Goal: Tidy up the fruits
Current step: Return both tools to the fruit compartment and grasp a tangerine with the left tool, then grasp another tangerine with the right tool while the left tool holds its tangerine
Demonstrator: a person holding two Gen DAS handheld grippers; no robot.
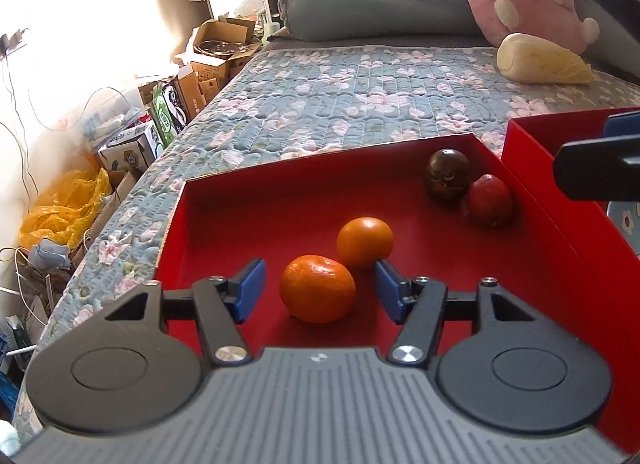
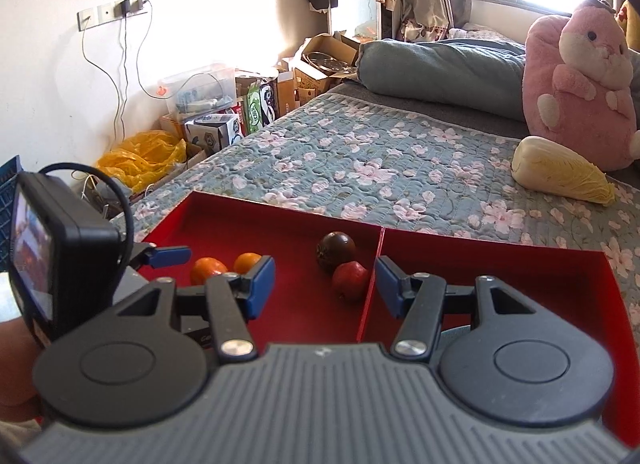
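Observation:
Two red trays lie side by side on the bed. The left tray (image 1: 248,199) holds two oranges, a dark tomato (image 1: 447,176) and a red apple (image 1: 490,200). My left gripper (image 1: 320,291) is open, its blue pads on either side of the near orange (image 1: 317,288) without touching it. The second orange (image 1: 365,242) sits just behind. My right gripper (image 2: 325,284) is open and empty, above the wall between the left tray (image 2: 248,219) and the right tray (image 2: 520,264). The apple (image 2: 349,280) and tomato (image 2: 336,248) lie just ahead of it.
A napa cabbage (image 2: 560,177) and a pink plush toy (image 2: 576,71) lie on the floral quilt (image 2: 380,159) at the far right. A folded grey blanket (image 2: 436,67) is at the back. Boxes and a yellow bag (image 2: 140,155) crowd the floor to the left.

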